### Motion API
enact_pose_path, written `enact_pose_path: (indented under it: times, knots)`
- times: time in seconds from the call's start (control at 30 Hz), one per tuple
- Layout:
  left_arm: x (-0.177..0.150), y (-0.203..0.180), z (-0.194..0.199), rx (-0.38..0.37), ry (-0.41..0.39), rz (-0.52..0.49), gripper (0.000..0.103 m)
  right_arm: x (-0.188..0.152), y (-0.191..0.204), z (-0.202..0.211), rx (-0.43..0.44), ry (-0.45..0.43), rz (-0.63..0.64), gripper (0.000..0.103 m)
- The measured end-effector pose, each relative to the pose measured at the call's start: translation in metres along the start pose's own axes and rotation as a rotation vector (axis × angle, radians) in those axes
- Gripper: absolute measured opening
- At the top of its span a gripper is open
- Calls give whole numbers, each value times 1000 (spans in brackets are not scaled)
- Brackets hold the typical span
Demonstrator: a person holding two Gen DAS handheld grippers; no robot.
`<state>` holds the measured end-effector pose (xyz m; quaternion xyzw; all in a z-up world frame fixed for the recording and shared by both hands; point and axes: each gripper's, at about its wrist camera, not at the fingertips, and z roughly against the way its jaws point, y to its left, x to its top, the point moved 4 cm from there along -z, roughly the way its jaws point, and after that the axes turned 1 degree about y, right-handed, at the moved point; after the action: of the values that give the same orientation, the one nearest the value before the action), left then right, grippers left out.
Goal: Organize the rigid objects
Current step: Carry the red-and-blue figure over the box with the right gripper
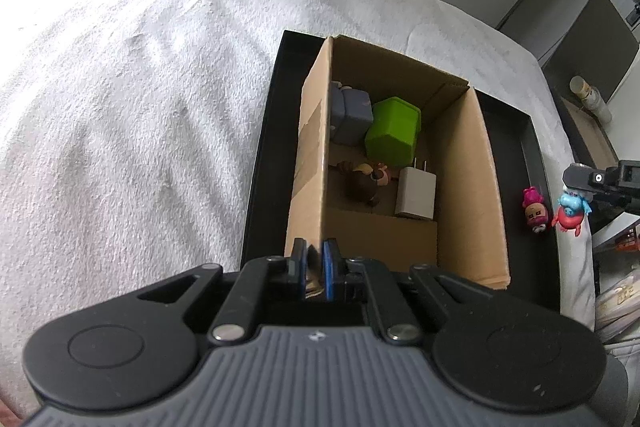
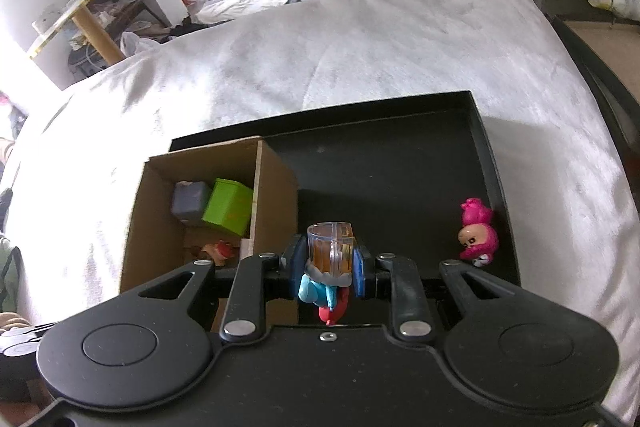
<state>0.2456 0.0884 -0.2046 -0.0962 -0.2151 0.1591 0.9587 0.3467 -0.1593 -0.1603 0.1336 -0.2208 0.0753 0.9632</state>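
Both jaws clamped, left gripper (image 1: 315,259) on box wall (image 1: 310,163), right gripper (image 2: 329,263) on blue figurine (image 2: 322,289).

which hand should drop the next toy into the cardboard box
Right. The right hand-held gripper is already shut on the blue and red toy beside the cardboard box. The left hand-held gripper is clamped on the box wall, steadying it.

Right gripper (image 2: 329,259) is clamping a blue-and-red toy figure (image 2: 326,291) over the black tray (image 2: 400,163). Pink doll (image 2: 478,237) is lying nearby, cardboard box (image 2: 276,187) sitting left.
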Motion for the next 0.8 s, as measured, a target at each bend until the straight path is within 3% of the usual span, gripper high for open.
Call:
enact_pose_path:
  times: [0.8]
  knots:
    - [0, 8, 1, -56, -2, 7, 7, 1, 82, -17, 111, 51, 70, 24]
